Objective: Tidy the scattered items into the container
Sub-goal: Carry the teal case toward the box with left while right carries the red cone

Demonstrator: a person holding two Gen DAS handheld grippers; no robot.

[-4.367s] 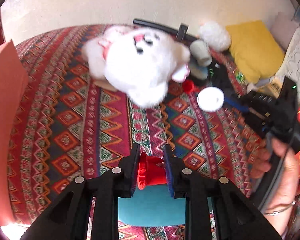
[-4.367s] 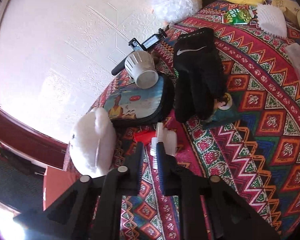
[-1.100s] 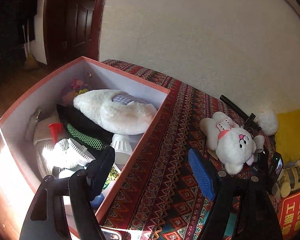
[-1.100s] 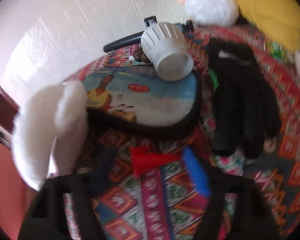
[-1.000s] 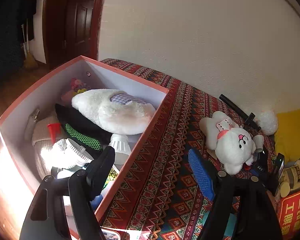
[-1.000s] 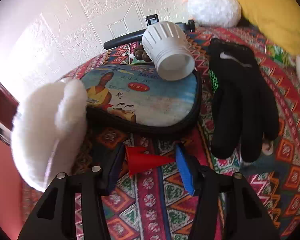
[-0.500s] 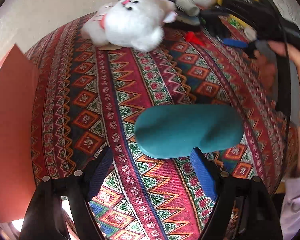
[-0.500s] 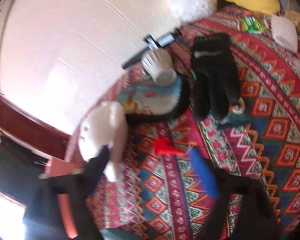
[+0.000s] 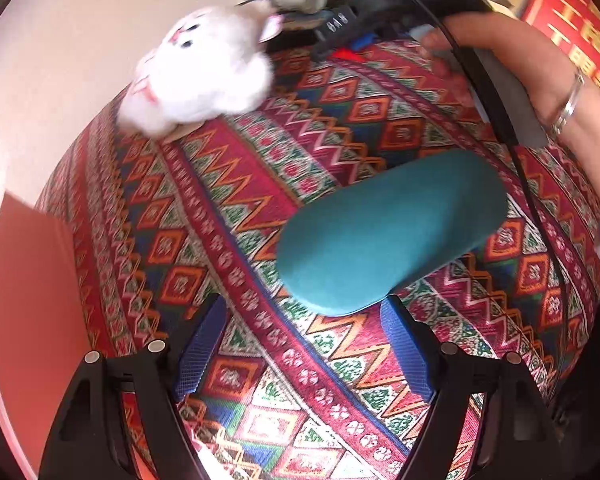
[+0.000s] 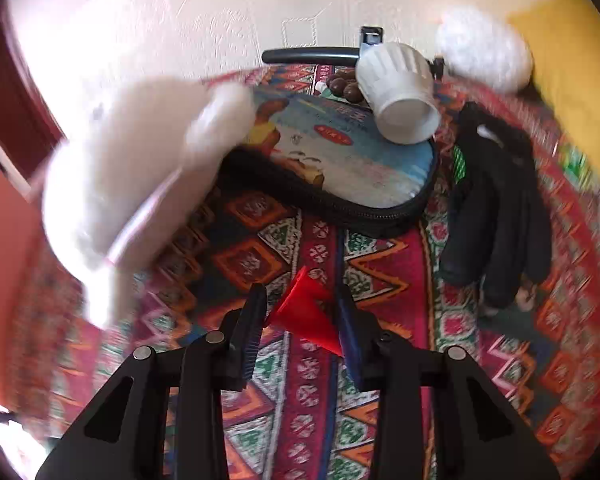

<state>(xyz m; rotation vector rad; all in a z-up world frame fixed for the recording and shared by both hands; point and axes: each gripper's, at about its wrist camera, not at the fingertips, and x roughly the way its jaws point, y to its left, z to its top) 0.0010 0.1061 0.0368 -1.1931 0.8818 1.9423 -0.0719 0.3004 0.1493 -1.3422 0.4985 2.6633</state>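
The right gripper (image 10: 300,312) has just been closing on the small red plastic cone (image 10: 306,310), tip pointing far-left; the left gripper (image 9: 304,344), wide open and empty, hovers near the teal oval case's (image 9: 392,232) near end.

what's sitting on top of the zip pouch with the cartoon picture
A white ribbed cup lies tipped on the pouch's far right corner, mouth toward the camera. The white plush toy overlaps its left end. Brown beads sit behind it. Whatever is inside or beneath the pouch is hidden.
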